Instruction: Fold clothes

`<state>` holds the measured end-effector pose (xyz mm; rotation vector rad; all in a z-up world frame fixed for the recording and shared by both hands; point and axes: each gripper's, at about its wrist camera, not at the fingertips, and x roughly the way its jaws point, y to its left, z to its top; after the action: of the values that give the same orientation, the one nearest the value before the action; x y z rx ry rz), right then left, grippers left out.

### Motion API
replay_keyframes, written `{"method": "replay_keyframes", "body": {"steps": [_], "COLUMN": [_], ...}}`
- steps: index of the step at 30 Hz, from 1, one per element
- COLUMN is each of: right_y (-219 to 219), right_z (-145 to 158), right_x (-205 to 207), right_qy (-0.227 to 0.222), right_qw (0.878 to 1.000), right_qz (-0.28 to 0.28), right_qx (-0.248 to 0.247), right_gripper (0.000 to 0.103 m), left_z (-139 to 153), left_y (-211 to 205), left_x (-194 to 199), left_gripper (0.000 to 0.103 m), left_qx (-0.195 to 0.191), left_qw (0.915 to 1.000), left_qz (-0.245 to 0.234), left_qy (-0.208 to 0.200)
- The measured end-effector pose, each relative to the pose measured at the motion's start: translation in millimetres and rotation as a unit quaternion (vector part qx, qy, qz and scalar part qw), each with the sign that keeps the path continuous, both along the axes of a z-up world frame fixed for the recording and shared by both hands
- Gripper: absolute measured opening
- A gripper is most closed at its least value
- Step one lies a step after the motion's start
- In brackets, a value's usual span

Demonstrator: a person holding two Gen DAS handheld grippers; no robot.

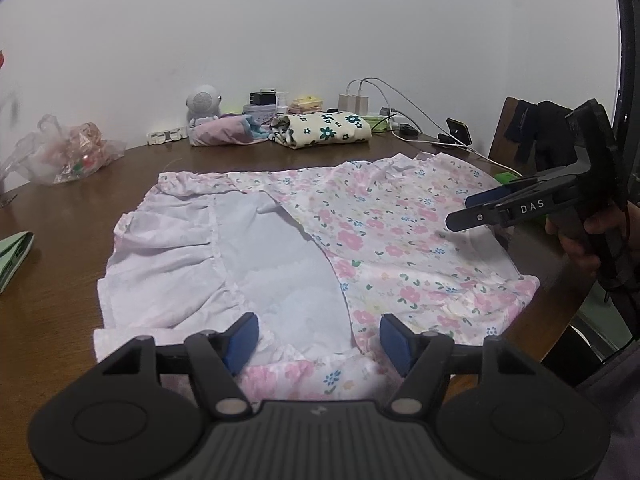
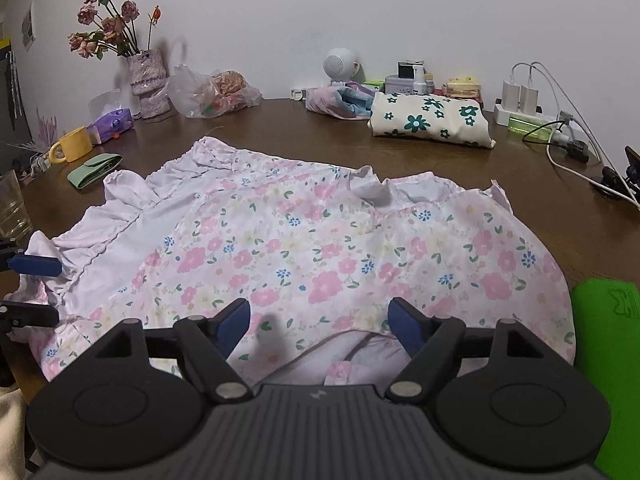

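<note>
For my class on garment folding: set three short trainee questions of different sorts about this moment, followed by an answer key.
1. True or false: the left gripper is shut on the pink floral garment.
2. Multiple choice: where does the folded cream cloth with green flowers lie? A) on the pink garment B) on the wooden table beyond it, near the wall C) in the right gripper
3. Fill in: one side of the pink garment is turned over, showing its plain ____ inside.

Key:
1. False; both grippers are open, above the garment.
2. B
3. white
</note>
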<state>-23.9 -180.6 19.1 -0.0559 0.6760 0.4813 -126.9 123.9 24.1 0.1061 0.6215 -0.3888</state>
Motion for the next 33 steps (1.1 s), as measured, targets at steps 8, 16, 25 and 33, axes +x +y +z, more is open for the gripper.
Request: {"method": "replay_keyframes", "body": {"steps": [8, 16, 25, 33], "right_y": [-2.1, -1.7, -0.8, -1.5], "right_z": [0.6, -1.9, -2.1, -2.7], "right_x": [-2.2, -3.5, -3.0, -2.8], "right_qy": [-0.002, 0.001, 0.001, 0.001], "right_qw": [1.000, 1.000, 1.000, 1.000], "right_qz": [0.000, 0.000, 0.000, -0.001], "right_qx": [0.000, -0.002, -0.003, -0.003], "right_gripper": [0.078, 0.079, 0.081, 0.081], "left_z": [-3.8, -4.3, -4.5, -3.5], "left_y": [2.1, 3.8, 4.3, 7.5], "left_x": [-1.1, -2.6, -3.7, -5.8], "left_gripper": [0.071, 0.071, 0.072, 0.072], "left_qx": [0.002, 0.002, 0.004, 0.006], "left_qw": [1.0000, 1.0000, 1.0000, 1.0000], "left_qz": [0.003, 0.001, 0.000, 0.001], "left_qy": [0.004, 0.004, 0.005, 0.005]}}
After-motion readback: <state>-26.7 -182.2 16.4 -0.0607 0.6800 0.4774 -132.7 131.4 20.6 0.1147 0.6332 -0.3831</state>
